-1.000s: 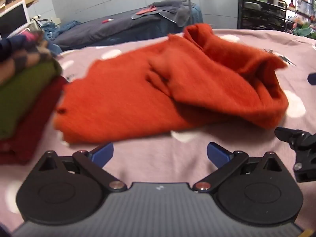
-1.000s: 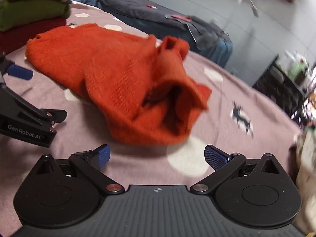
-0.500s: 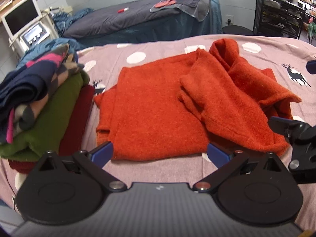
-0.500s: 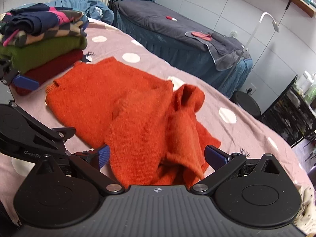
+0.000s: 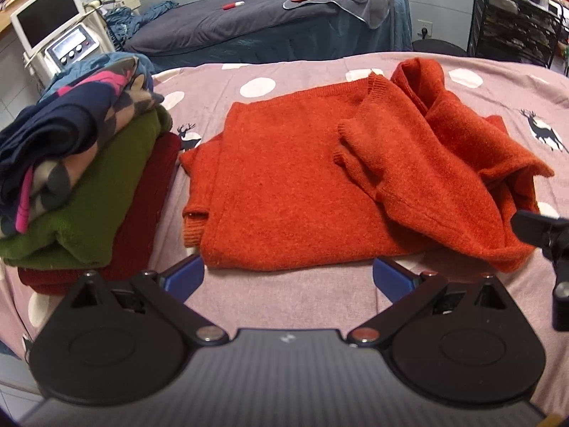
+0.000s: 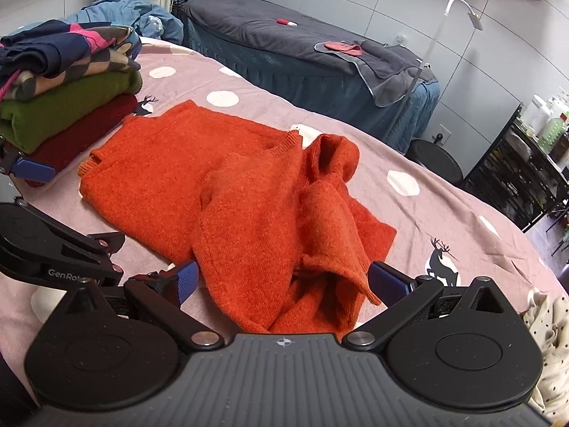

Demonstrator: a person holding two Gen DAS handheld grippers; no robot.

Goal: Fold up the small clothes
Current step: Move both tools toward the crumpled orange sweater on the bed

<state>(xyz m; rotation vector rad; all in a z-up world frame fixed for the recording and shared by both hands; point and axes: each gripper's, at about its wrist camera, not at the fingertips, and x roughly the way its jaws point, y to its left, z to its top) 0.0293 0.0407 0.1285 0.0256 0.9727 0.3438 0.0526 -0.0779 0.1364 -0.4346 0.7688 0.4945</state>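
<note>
Nearest, in the right wrist view, the side of the left tongs (image 6: 33, 170) carries white lettering reading "GenRob…", the remaining letters hidden behind the right tongs' own arm. No other writing on the task's things can be read.

Left tongs (image 5: 288, 277): blue-padded fingers (image 5: 185, 277) spread wide, holding nothing, hovering over the bedspread (image 5: 284, 302) just short of the near edge of the orange sweater (image 5: 295, 192); the left pad stands close to the sweater's near-left corner, contact not determinable.

Right tongs (image 6: 284, 281): fingers (image 6: 387, 279) equally wide, gripping nothing; bunched sweater (image 6: 256, 220) cloth lies between and beneath them, and whether the pads touch the knit cannot be told.

The sweater lies on the mauve bedspread (image 6: 444, 213), printed with white dots and dark deer, near its middle. In the left wrist view its long axis runs left to right: the left part is spread flat, with a ribbed cuff (image 5: 193, 227) at the near-left corner, and the right part is crumpled into raised folds, with a sleeve end turned back over the body.

Left of the sweater, at the bedspread's left edge, stands a stack of 3 folded garments (image 5: 81, 185): dark red at the bottom, green in the middle, a navy, pink and checked piece on top. The dark red piece lies just beside the sweater's left edge.

Beyond the bedspread's far edge is a treatment bed (image 5: 256, 25) under a dark grey cover; at far left stands a white machine with a screen (image 5: 49, 25), at far right a black shelving rack (image 5: 515, 21).
</note>
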